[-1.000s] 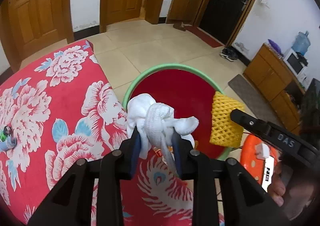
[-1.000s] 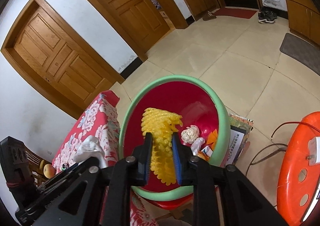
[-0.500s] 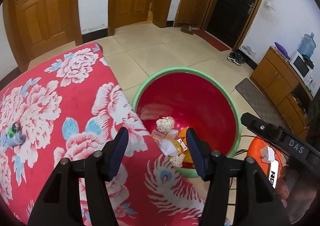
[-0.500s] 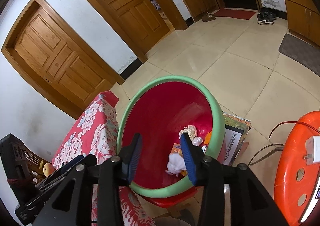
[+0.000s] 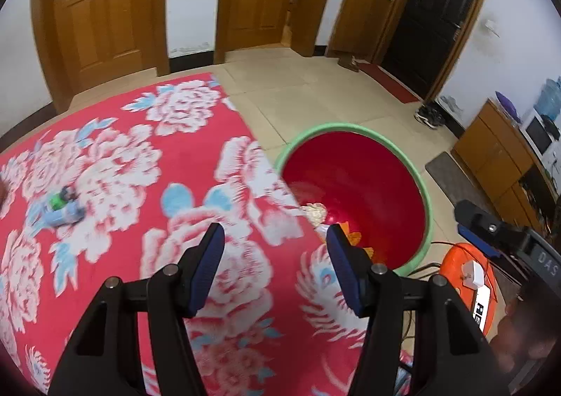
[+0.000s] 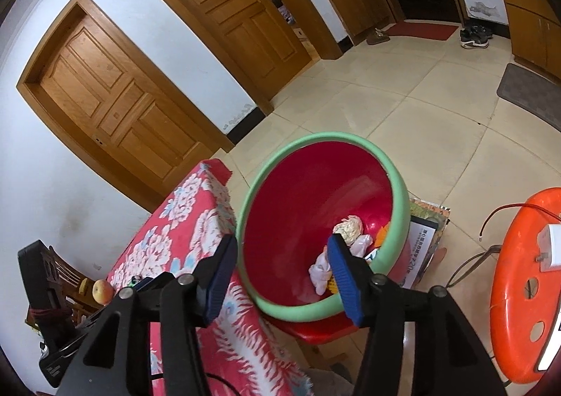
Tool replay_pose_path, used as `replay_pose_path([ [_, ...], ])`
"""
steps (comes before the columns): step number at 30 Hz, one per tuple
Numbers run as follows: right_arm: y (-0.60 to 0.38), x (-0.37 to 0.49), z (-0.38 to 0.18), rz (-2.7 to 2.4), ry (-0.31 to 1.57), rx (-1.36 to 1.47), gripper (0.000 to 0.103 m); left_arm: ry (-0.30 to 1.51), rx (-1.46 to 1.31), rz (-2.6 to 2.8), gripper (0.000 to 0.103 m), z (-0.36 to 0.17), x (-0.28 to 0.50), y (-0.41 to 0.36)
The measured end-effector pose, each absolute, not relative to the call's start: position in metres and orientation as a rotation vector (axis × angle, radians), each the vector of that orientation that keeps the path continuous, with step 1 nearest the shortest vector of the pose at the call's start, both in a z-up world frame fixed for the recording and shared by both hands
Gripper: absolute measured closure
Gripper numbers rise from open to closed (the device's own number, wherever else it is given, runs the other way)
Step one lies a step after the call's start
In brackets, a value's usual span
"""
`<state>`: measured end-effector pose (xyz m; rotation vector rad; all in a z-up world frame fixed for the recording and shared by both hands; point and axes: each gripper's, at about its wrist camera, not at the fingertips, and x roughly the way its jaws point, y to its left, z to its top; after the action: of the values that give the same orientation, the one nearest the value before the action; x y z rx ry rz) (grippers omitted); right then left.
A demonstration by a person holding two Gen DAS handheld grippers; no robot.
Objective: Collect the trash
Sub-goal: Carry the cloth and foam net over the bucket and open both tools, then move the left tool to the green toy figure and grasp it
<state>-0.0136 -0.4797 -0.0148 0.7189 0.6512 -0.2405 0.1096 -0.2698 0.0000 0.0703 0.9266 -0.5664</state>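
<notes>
A red basin with a green rim (image 5: 413, 164) (image 6: 277, 161) stands beside the table and holds trash: a crumpled cream wad (image 6: 349, 227), white tissue (image 6: 320, 268) and orange and yellow scraps (image 6: 383, 231). My left gripper (image 5: 273, 255) hangs open over the red flowered tablecloth (image 5: 140, 168), nothing between its pads. My right gripper (image 6: 280, 266) hovers at the basin's near rim; its jaws are opening, with nothing held between them. A small green and blue piece of litter (image 5: 63, 208) lies on the cloth at the left.
An orange plastic stool (image 6: 522, 291) with a white device and a cable stands right of the basin. A framed picture (image 6: 422, 245) leans behind the basin. A dark wooden chair with a fruit (image 6: 102, 292) sits at the table's far side. Wooden doors and tiled floor lie beyond.
Both grippers let go: the white tissue and the yellow foam net dropped into the basin. The left gripper then swung left over the tablecloth; the right jaws spread wider.
</notes>
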Motion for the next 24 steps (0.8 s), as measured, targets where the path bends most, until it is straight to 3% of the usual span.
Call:
replay_pose_path([
  [6, -0.461, -0.014, -0.005, -0.203, 0.631, 0.703, 0.038, 0.917, 0.037, -0.505, 0.043, 0.004, 0.109, -0.24],
  [24, -0.414, 0.008, -0.014, -0.111, 0.701, 0.656, 0.036, 0.912, 0.002, -0.251, 0.043, -0.012, 0.159, -0.135],
])
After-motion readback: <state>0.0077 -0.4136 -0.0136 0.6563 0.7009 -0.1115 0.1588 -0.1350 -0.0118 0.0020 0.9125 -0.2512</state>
